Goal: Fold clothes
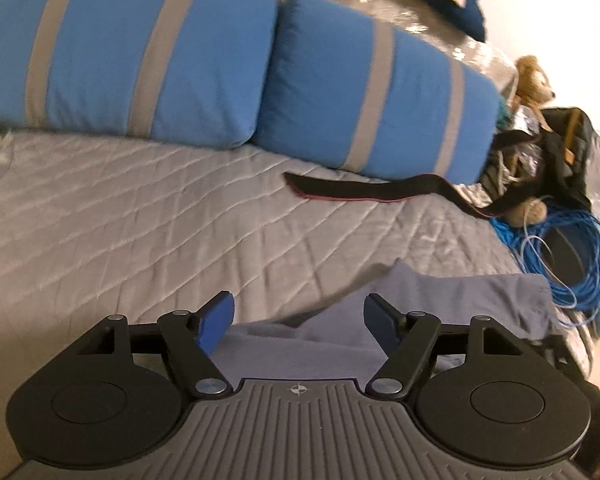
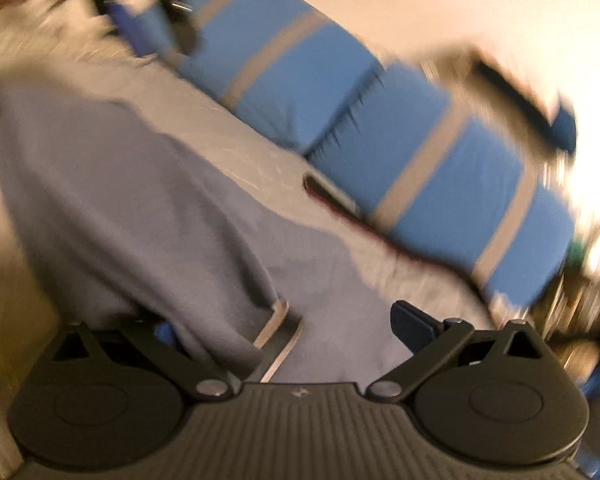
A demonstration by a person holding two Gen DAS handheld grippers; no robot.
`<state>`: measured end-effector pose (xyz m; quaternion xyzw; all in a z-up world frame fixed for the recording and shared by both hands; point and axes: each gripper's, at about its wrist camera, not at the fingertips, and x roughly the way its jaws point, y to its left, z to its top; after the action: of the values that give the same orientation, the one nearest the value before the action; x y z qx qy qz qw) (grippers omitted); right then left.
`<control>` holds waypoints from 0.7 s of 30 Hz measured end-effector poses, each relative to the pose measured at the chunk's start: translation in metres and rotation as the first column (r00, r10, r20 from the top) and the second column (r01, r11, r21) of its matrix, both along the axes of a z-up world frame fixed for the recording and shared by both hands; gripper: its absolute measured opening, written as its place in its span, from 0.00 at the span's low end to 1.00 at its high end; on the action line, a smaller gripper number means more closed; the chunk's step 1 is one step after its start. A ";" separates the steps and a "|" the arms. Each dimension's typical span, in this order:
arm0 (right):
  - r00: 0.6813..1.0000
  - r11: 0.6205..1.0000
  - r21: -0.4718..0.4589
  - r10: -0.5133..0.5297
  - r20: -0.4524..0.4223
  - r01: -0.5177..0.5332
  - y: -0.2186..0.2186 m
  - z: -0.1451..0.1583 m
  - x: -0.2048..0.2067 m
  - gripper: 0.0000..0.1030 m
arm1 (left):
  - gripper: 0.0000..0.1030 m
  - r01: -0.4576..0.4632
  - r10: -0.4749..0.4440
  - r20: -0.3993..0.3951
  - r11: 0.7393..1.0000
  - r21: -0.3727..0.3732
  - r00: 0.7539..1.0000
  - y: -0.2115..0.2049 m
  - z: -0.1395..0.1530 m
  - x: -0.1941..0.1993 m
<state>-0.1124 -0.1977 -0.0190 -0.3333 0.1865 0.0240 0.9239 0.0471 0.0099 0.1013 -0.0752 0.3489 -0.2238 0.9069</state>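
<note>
My left gripper (image 1: pixel 298 316) is spread wide over the rumpled grey-blue cotton garment (image 1: pixel 440 300), gripping nothing. My right gripper (image 2: pixel 284 326) gapes too, cloth draped across its left finger. Beyond lie open quilted grey bedspread (image 1: pixel 140 208), striped blue pillows (image 1: pixel 372 92) far, coiled blue cable (image 1: pixel 572 264) right.

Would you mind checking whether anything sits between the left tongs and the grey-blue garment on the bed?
Nothing visible does. The left tongs are open directly above the grey-blue garment, with only air between. The black strap and blue cable lie farther off.
</note>
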 end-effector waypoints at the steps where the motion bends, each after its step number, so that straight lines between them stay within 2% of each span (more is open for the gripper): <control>1: 0.999 0.997 -0.067 0.028 0.028 -0.026 0.006 -0.004 -0.006 1.00 | 0.68 -0.006 0.006 -0.009 1.000 -0.014 1.000 0.005 -0.005 0.002; 4: 0.993 0.978 -0.193 0.090 0.076 -0.074 0.017 -0.016 -0.018 0.96 | 0.68 -0.070 0.069 -0.061 0.997 -0.023 0.996 0.014 -0.010 0.012; 8: 0.987 0.951 -0.284 0.145 0.071 -0.119 0.025 -0.024 -0.025 0.86 | 0.68 -0.082 0.080 -0.078 0.996 -0.030 0.994 0.018 -0.008 0.018; 11: 0.985 0.944 -0.289 0.171 0.014 -0.160 0.028 -0.028 -0.022 0.60 | 0.68 -0.077 0.075 -0.097 0.997 -0.011 0.992 0.015 -0.006 0.021; 13: 0.983 0.940 -0.287 0.183 -0.035 -0.185 0.030 -0.031 -0.018 0.29 | 0.68 -0.045 0.045 -0.090 0.999 0.005 0.995 0.010 -0.005 0.018; 18: 0.979 0.946 -0.254 0.186 -0.086 -0.202 0.029 -0.023 -0.006 0.11 | 0.69 0.032 -0.030 -0.024 0.998 0.061 0.999 0.001 -0.001 0.005; 21: 0.973 0.928 -0.294 0.216 -0.076 -0.229 0.026 -0.011 0.002 0.10 | 0.69 0.011 -0.013 0.016 0.995 0.098 1.000 0.004 0.003 -0.001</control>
<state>-0.1103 -0.1717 -0.0299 -0.4885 0.1685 0.1071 0.8494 0.0464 0.0138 0.1038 -0.0267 0.3524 -0.2124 0.9110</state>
